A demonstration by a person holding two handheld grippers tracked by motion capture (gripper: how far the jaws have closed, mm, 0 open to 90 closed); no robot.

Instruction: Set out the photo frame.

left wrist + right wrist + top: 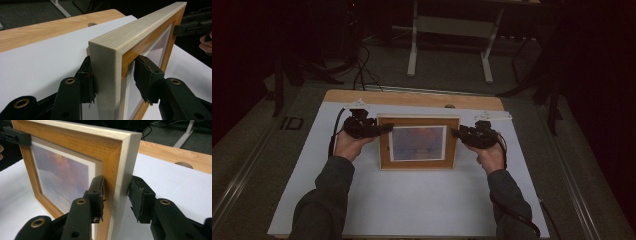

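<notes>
The picture frame (419,142) stands upright on the white board (412,210). The left gripper (113,80) and the right gripper (116,196) straddle its 2 side edges with jaws slightly apart, not clamping. I judge that the placing is done and only the withdrawal is left.

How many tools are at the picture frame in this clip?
2: the left tool straddles the picture frame's left side, the right tool its right side.

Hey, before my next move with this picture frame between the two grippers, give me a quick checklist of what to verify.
1. Edge of the picture frame between the left gripper jaws: ok.
2. Left side clamped firmly: not ok, a gap shows at the front pad.
3. Opposite edge between the right gripper jaws: ok.
4. Right side clamped firmly: cannot tell, the rear pad sits very close.
5. Frame standing upright: ok.
</notes>
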